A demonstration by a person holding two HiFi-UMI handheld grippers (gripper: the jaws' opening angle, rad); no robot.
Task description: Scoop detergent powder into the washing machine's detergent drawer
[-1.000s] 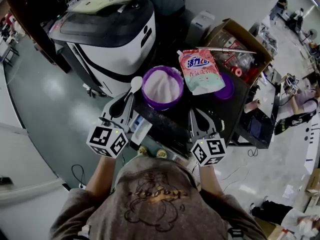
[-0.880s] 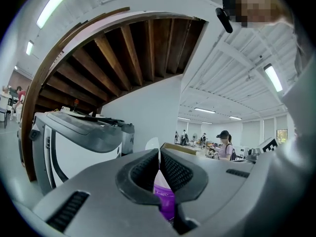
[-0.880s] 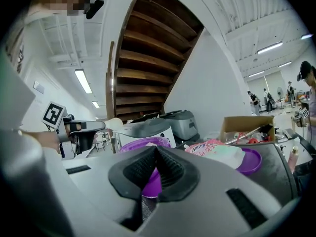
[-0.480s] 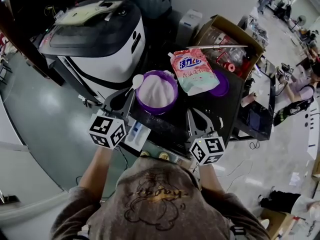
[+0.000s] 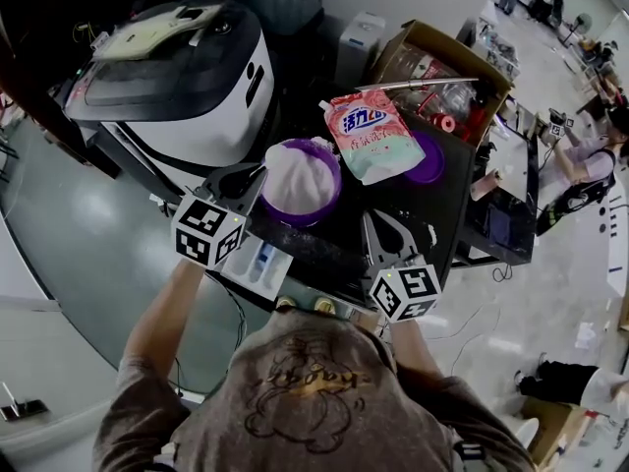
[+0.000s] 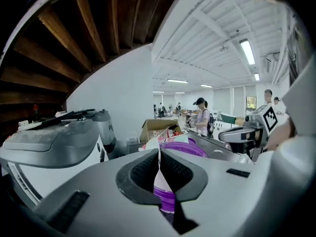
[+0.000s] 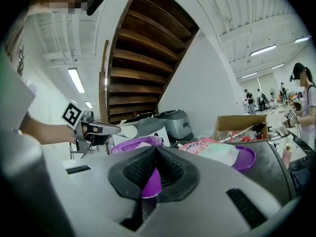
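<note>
A purple bowl (image 5: 337, 180) heaped with white detergent powder (image 5: 300, 177) stands on the dark top of the washing machine (image 5: 324, 254). My left gripper (image 5: 251, 177) is at the bowl's left rim, shut on a white spoon (image 7: 129, 131) whose head reaches over the rim. In the left gripper view the spoon's handle (image 6: 159, 174) shows as a thin white strip between the shut jaws. The detergent drawer (image 5: 257, 264) is pulled open below the left gripper. My right gripper (image 5: 378, 219) rests shut and empty in front of the pink detergent bag (image 5: 371, 136).
A purple lid (image 5: 430, 163) lies under the bag's right side. A cardboard box (image 5: 442, 72) of odds and ends stands behind it. A large white and black machine (image 5: 177, 67) stands at the back left. People stand at tables on the far right.
My left gripper has carried the spoon right and forward, from beside the bowl to its left rim. The right gripper has stayed where it was.
</note>
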